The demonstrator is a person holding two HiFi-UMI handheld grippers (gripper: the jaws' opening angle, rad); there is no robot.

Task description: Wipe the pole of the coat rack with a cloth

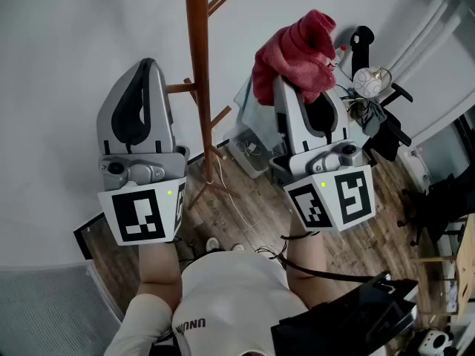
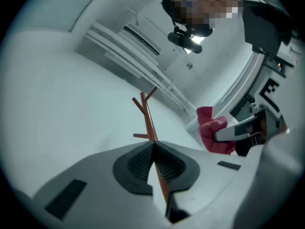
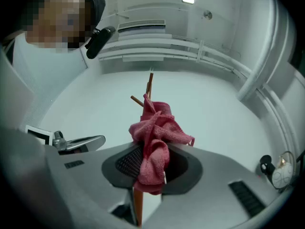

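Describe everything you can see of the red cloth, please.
The cloth is pinkish red, with a looped, towel-like weave. It is bunched into a crumpled wad, clamped between the jaws of the right gripper, and bulges out past their tips. The coat rack pole stands apart, to its left.

1. Left gripper [image 1: 148, 69] and right gripper [image 1: 295, 95]: smooth grey shells, black ribbed pads [image 2: 137, 163].
2. Each bears a white marker cube [image 1: 141, 215] with black squares and a green light.
3. White T-shirt [image 1: 230, 295] with dark lettering; thin black cable [image 1: 326, 273].

Likely an office: white walls [image 1: 67, 35], plank floor [image 1: 260, 221], black swivel chair [image 1: 441, 195], coat rack [image 1: 197, 65].
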